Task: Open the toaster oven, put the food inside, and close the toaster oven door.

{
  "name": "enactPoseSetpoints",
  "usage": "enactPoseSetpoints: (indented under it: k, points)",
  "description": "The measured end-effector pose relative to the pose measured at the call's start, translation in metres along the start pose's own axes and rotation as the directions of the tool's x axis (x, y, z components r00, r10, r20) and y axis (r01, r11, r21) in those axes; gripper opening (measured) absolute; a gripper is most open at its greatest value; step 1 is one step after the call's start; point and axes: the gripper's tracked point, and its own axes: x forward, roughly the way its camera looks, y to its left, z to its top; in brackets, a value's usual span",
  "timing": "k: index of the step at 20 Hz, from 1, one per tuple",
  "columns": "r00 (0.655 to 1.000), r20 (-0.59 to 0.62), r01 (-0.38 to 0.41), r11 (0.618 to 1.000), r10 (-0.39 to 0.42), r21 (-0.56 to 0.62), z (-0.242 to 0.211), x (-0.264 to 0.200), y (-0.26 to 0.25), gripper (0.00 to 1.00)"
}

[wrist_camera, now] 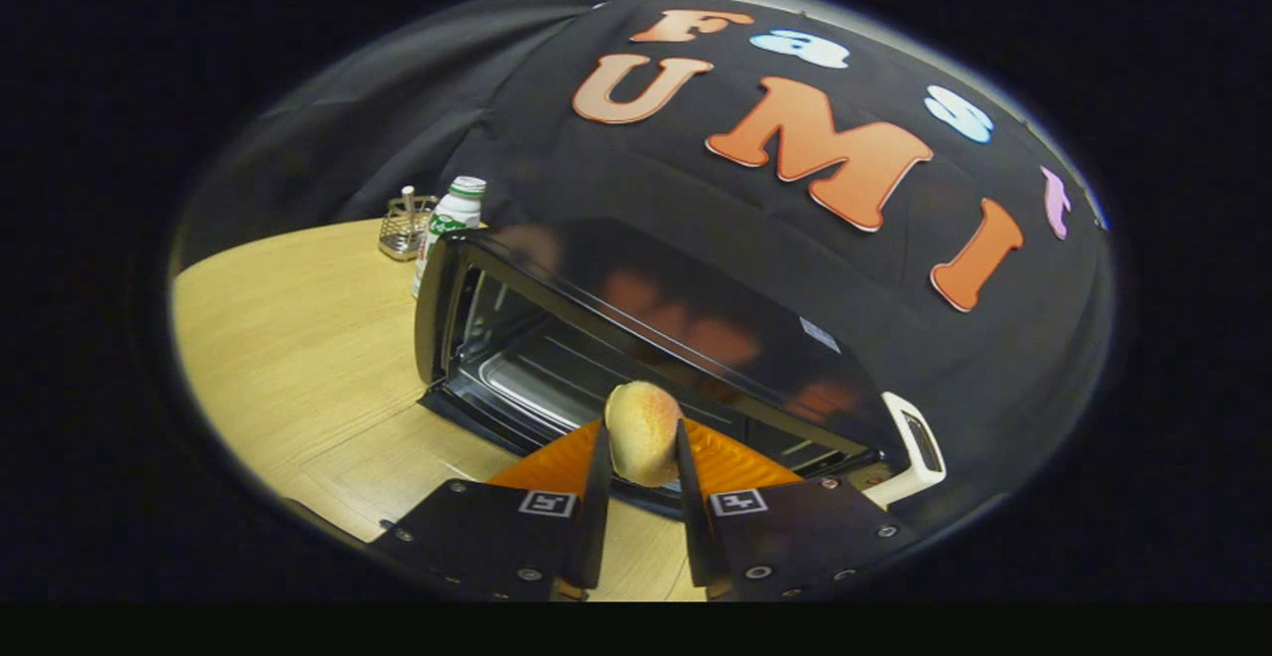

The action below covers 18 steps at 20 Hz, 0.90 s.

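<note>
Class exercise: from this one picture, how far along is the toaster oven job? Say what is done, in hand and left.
Done: the toaster oven stands open, its cavity showing. In hand: the hand-held gripper is shut on the bun, held in front of the opening. Left: placing the bun inside, letting go, and closing the door.

- black cloth wall hangs in folds behind everything
- pale wood-grain worktop runs up to it
- soft light, with a dim sheen on the wood
</note>
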Motion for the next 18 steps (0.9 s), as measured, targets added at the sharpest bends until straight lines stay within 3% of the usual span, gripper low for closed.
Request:
enactPoseSetpoints:
  k: [2, 4, 8, 12, 18]
  points:
    - [1.000, -0.003, 0.009, 0.999, -0.009, 0.042, 0.001, -0.002, -0.003, 0.35]
    - [1.000, 0.003, -0.017, 0.980, 0.017, 0.196, 0.002, -0.008, 0.001, 0.35]
    - [0.999, -0.011, -0.023, 0.858, 0.033, 0.514, 0.003, -0.007, -0.009, 0.35]
    - [0.998, -0.020, -0.023, 0.654, 0.057, 0.756, 0.001, -0.002, -0.007, 0.35]
    - [0.996, 0.025, -0.048, 0.291, 0.082, 0.956, 0.004, 0.012, -0.008, 0.35]
